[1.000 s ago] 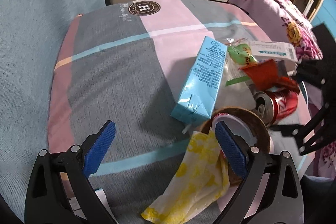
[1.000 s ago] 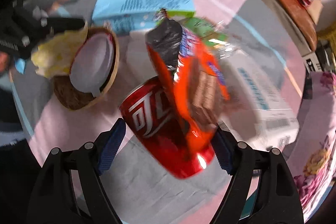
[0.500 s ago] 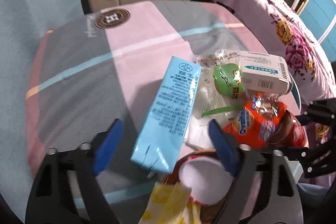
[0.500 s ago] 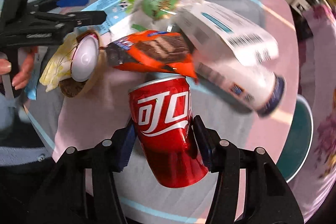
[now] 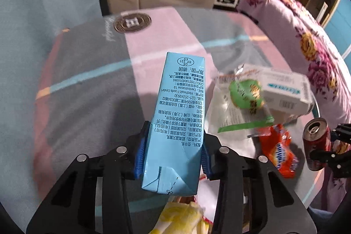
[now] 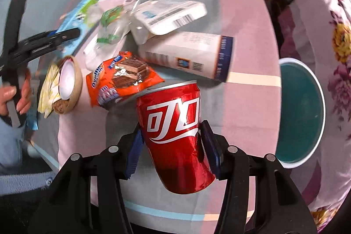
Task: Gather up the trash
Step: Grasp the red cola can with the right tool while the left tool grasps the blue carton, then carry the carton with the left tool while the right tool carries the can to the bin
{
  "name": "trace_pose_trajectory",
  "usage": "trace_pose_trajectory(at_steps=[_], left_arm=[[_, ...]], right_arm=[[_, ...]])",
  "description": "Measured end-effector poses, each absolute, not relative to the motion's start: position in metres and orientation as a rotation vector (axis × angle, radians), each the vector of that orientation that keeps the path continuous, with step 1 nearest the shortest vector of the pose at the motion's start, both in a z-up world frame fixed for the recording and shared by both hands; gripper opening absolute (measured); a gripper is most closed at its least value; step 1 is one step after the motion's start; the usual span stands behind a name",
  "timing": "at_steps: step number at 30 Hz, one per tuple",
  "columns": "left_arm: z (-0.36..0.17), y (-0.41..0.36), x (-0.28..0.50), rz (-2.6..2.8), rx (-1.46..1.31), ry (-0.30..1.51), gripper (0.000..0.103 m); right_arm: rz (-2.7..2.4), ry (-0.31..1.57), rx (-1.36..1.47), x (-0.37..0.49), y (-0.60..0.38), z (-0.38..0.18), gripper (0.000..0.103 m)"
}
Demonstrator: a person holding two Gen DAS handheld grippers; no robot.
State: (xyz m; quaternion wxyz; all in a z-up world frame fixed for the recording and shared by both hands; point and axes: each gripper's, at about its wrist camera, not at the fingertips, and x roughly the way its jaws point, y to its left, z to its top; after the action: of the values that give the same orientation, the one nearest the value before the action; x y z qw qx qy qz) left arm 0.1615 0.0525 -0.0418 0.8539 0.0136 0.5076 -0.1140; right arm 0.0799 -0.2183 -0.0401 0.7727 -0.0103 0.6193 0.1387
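Blue rubber pads on the left claw (image 5: 172,155) have just been closing, and now they press both sides of the pale blue milk carton (image 5: 178,115), which lies along the claw and points away over the table (image 5: 92,80) with its pink and grey cloth. Over on the other side, the right claw (image 6: 172,149) is clamped on the red soda can (image 6: 175,135), one pad on each flank, the can tilted and dented near its base, held above the cloth. Between the two sits the rest of the litter: an orange snack wrapper (image 6: 118,82) just beside the can's top, a white box with a dark blue end (image 6: 190,56) lying on its side behind it, and a flatter white box with a barcode (image 6: 173,14) resting on top of that one. A clear bag with a green print (image 5: 243,100) lies next to the carton, touching the white boxes. A brown paper cup with a white inside (image 6: 68,84) lies tipped over near the left edge, a crumpled yellow wrapper (image 6: 49,89) tucked against it. A teal bin with a white rim (image 6: 307,113) stands off the table's right edge, beside a flowered purple cover (image 6: 329,25). A hand (image 6: 15,95) grips the left claw's handle.
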Motion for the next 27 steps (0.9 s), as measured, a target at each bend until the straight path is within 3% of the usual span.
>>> trace_pose_trajectory(at_steps=[10,27], left_arm=[[0.013,0.028,0.127,-0.289,0.035,0.971,0.041],[0.02,-0.119,0.092,-0.498,0.126,1.003,0.041]], right_arm=[[0.286,1.276,0.049,0.079,-0.235,-0.028,0.049],[0.184,1.133,0.242,0.06,-0.332,-0.008,0.049]])
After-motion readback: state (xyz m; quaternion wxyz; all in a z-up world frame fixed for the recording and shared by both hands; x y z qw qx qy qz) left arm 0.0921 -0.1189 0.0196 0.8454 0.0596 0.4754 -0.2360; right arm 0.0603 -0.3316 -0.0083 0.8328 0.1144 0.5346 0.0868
